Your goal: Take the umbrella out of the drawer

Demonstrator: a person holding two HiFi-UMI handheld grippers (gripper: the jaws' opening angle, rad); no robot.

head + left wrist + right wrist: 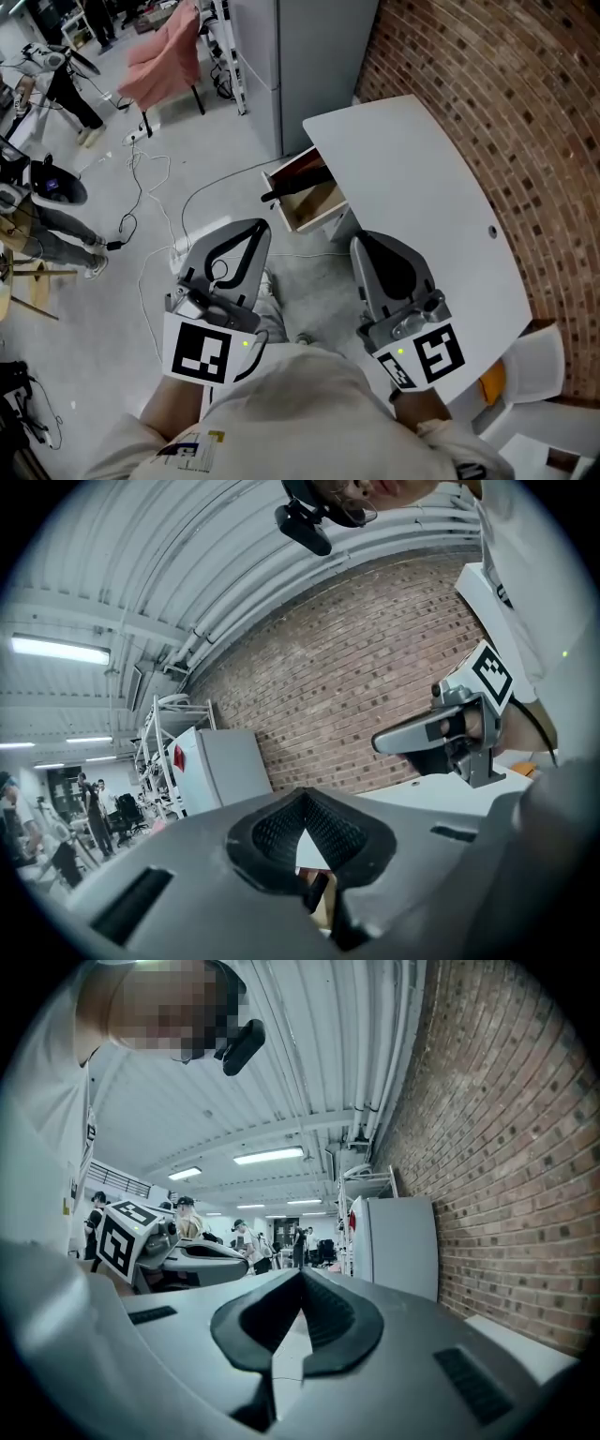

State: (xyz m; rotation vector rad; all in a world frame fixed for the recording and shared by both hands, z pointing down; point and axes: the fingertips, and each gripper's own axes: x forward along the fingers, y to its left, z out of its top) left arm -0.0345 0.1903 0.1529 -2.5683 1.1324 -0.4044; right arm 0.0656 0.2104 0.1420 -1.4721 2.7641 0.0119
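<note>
1. Two grippers are held side by side in front of the person's body in the head view. The marker cubes sit nearest the chest, and both noses are pointed forward toward the desk (422, 178).
2. The left gripper (259, 227) is held roughly level over the floor, and its jaws are pressed together with nothing between them, as is confirmed in the left gripper view (302, 795).
3. The right gripper (362, 244) is held level at the desk's near edge. Its jaws are likewise seen meeting at the tips in the right gripper view (300, 1274), and nothing is pinched.
4. The drawer (311, 219) is seen pulled open from the desk's left side, ahead of both grippers and well apart from them.
5. The umbrella (302, 171), dark in colour, is seen lying inside the drawer, with a black end projecting past the drawer's left edge.
</note>
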